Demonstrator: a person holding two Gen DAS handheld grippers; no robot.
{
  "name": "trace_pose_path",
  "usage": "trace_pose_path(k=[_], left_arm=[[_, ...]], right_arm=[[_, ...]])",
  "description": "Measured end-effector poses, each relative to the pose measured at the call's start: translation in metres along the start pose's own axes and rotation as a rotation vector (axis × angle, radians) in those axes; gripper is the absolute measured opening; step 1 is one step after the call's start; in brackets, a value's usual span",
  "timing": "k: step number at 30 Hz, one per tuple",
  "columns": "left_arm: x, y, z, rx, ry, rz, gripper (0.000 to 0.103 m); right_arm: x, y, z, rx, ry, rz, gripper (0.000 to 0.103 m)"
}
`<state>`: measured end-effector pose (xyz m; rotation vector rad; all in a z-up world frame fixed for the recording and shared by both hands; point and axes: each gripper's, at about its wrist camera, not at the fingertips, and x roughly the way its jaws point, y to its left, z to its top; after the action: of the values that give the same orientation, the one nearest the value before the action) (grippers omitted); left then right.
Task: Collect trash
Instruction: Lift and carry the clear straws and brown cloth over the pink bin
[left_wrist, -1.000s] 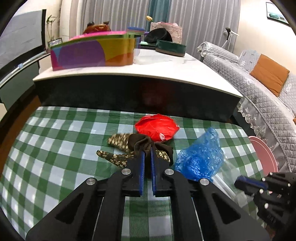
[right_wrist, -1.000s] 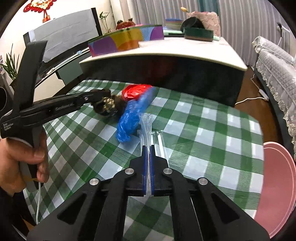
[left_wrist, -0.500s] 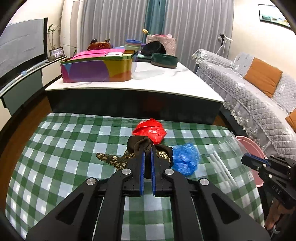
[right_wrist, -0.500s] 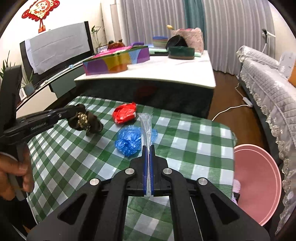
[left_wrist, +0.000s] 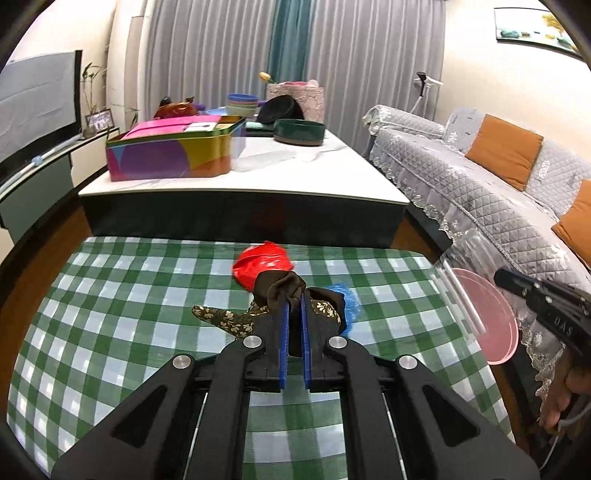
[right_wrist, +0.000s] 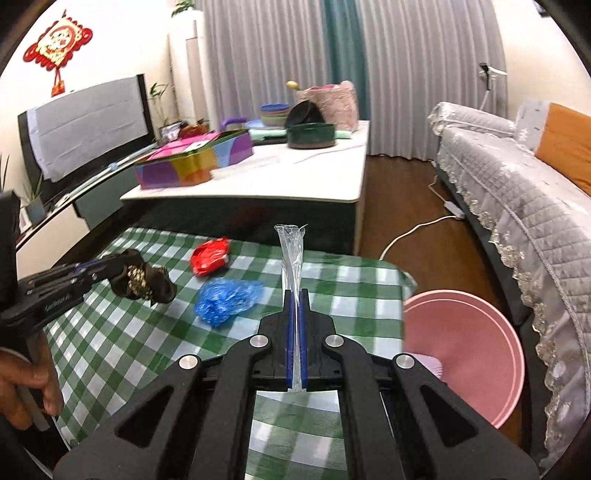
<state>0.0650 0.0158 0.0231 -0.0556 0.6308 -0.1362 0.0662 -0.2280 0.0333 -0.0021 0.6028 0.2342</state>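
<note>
Left gripper (left_wrist: 293, 310), frame centre, has its jaws clamped on a brown rag (left_wrist: 284, 288); right gripper (right_wrist: 295, 306) pinches a clear wrapper (right_wrist: 291, 254). Red bag (right_wrist: 209, 255) and blue bag (right_wrist: 227, 296) lie mid-frame on the checked counter (right_wrist: 122, 332); pink bin (right_wrist: 476, 343) lower right

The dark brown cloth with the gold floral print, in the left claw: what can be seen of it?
The dark brown cloth with a gold floral print is a soft, crumpled bundle, plain brown in places and patterned in others. The left claw is shut on its bunched middle, holding it clear above the green-and-white checked tablecloth. From the left wrist view, one printed end sticks out to the left and a shorter fold hangs right of the fingers. Nothing but the claw appears to touch it.
</note>
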Motion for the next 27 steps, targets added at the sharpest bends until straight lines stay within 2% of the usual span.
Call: trace_pose_path(k=[16, 27], left_arm=[[0.0, -0.042, -0.002, 0.062, -0.011, -0.069, 0.006], [0.007, -0.068, 0.0, 0.093, -0.012, -0.116, 0.006]], right_arm=[[-0.043, -0.061, 0.018, 0.029, -0.108, -0.177, 0.003], [-0.051, -0.087, 0.021, 0.036, -0.115, -0.237, 0.003]])
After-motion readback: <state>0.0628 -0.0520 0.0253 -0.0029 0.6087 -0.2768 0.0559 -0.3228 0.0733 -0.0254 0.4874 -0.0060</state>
